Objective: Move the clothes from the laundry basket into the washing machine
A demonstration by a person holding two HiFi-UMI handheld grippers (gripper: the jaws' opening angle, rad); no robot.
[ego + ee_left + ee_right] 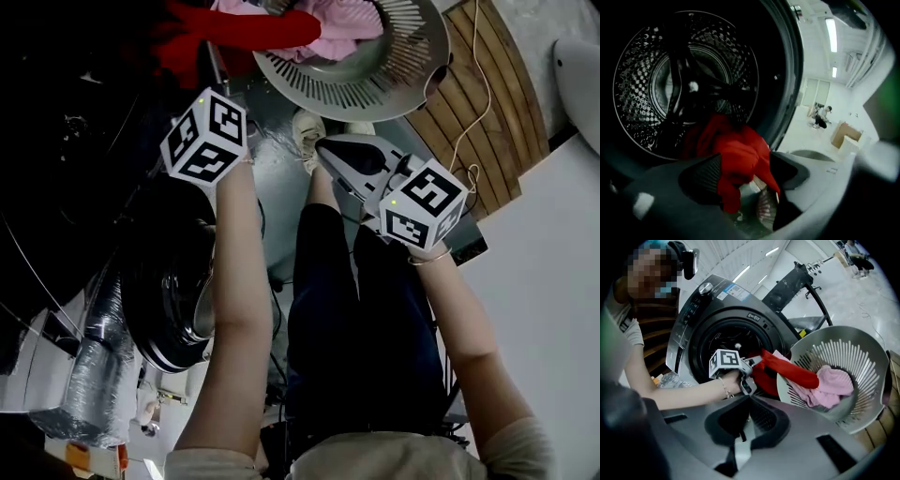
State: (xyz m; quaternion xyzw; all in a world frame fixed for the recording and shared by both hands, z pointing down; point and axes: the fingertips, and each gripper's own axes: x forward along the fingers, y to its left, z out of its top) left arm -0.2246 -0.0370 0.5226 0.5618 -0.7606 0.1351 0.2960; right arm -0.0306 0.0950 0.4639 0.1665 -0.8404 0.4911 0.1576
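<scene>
A red garment (787, 371) stretches from the grey laundry basket (862, 348) into the washing machine (693, 310) opening. My left gripper (745, 161) is at the drum (656, 84) mouth, jaws standing wide apart, with the red garment (740, 159) draped loosely between them and hanging down. In the right gripper view the left gripper (757, 373) sits beside the basket rim. Pink clothes (834, 383) lie in the basket. My right gripper (749, 398) is shut and empty, held back from the basket. In the head view the red garment (244, 28) and basket (375, 89) lie at the top.
The washer's round door (164, 281) hangs open at the left. The person's legs (366, 309) and a shoe (307, 131) stand between the grippers. Wooden slats (487, 112) and a white cable (473, 84) are at the right. A black stand (787, 287) rises behind the machine.
</scene>
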